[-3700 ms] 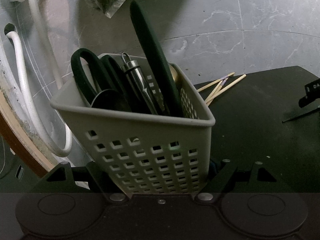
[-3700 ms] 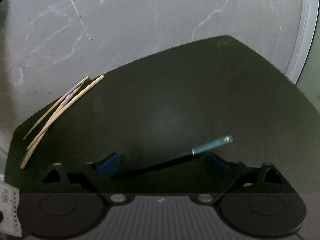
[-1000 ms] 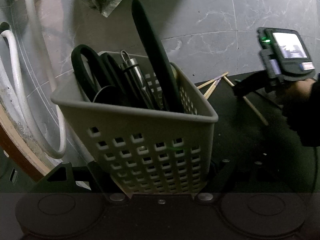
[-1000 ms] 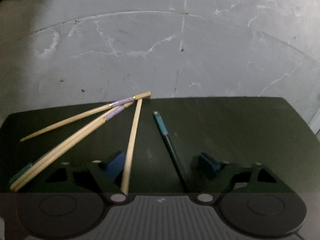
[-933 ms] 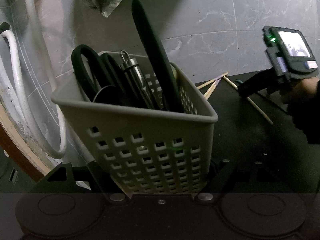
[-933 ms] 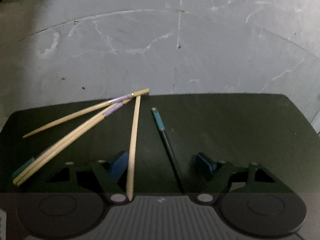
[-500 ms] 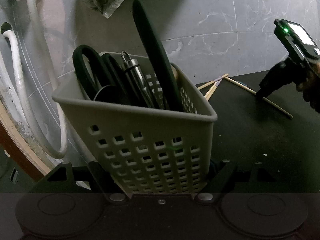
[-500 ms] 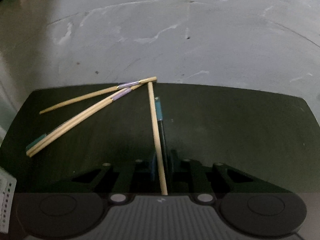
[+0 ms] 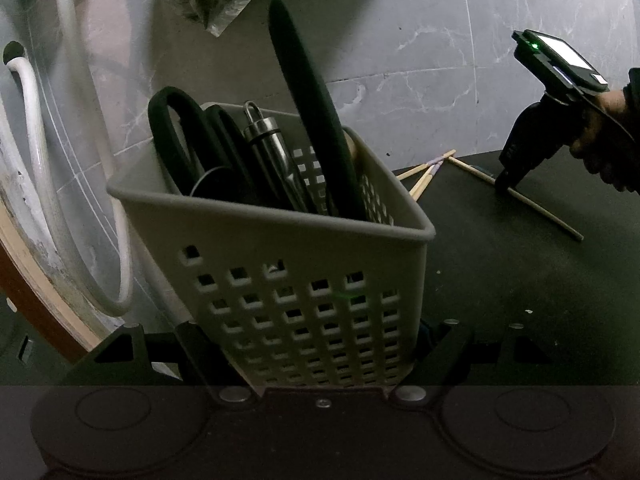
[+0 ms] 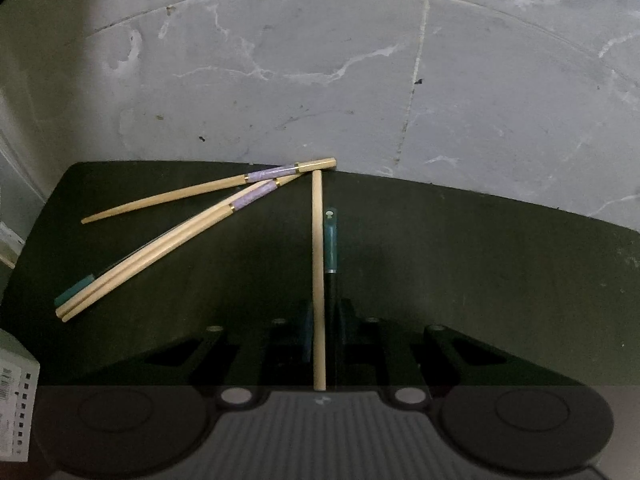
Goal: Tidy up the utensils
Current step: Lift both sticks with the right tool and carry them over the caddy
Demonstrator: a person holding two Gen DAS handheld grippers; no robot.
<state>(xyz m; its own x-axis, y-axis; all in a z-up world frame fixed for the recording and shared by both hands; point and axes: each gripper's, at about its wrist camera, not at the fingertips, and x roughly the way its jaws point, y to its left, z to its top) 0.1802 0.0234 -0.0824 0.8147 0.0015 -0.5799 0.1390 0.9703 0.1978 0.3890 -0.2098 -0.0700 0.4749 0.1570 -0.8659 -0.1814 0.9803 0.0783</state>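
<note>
Change: right gripper (image 10: 322, 344) jaws just closed, pinching pale chopstick (image 10: 318, 264) and teal-ended dark chopstick (image 10: 330, 248) together
Left gripper (image 9: 320, 344): clamped on grey basket (image 9: 280, 280)
Elsewhere: loose chopsticks (image 10: 168, 240) on dark mat (image 10: 480, 272)
Advice: lift level; keep both aligned

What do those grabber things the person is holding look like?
The right gripper is black plastic, with a pistol-style handle and a small lit screen on top beside a green light. A dark sleeve covers the person's wrist. From its own camera, the left gripper shows a black body with two round discs and silver screws.
</note>
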